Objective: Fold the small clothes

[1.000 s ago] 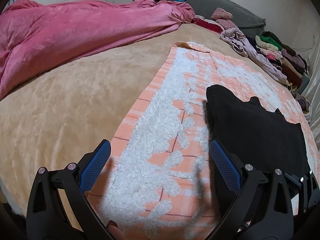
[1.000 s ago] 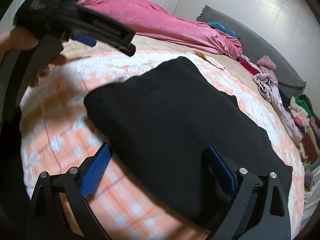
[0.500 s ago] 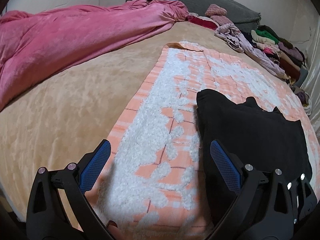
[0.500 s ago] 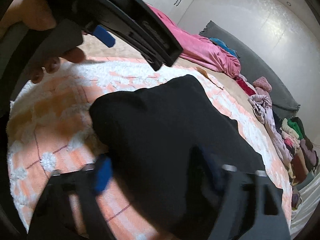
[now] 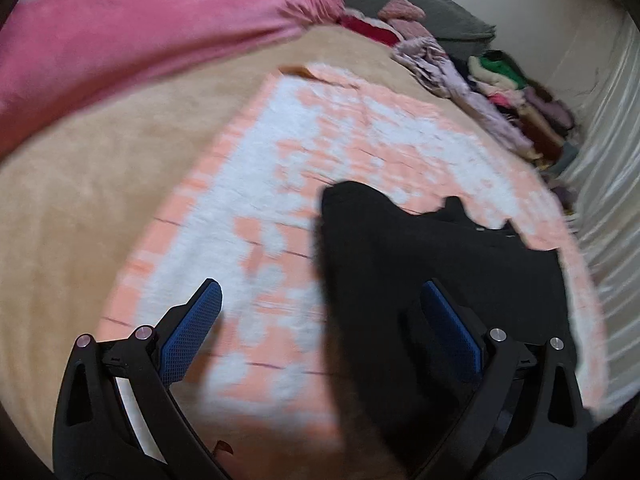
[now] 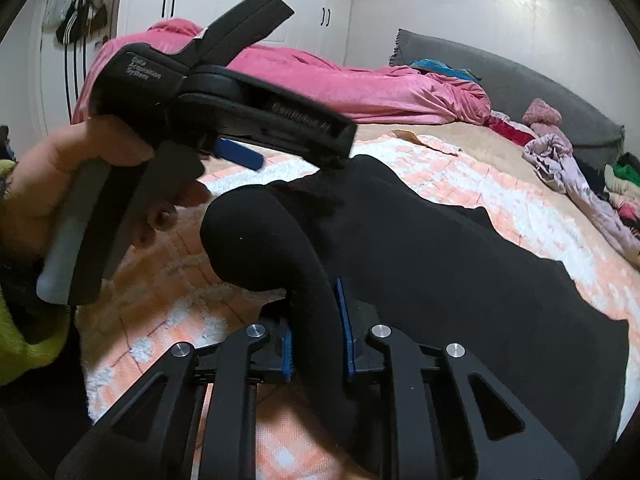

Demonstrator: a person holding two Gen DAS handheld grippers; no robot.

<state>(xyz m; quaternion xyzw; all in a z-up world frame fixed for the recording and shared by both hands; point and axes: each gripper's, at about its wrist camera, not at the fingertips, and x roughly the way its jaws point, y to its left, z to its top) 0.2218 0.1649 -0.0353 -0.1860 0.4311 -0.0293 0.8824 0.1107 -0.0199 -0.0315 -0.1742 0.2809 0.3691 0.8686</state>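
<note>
Closing in, my right gripper (image 6: pixel 316 332) now pinches the black garment (image 6: pixel 420 248) between its fingers (left gripper (image 5: pixel 320 312) spread wide).

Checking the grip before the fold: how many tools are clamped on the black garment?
1. The right tool pinches the black garment; the left tool hangs open above it.

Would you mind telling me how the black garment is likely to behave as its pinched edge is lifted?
The black garment probably flops: its edge curls limply over the right claw. It seems light, and the fuzzy orange-and-white blanket beneath may drag slightly.
</note>
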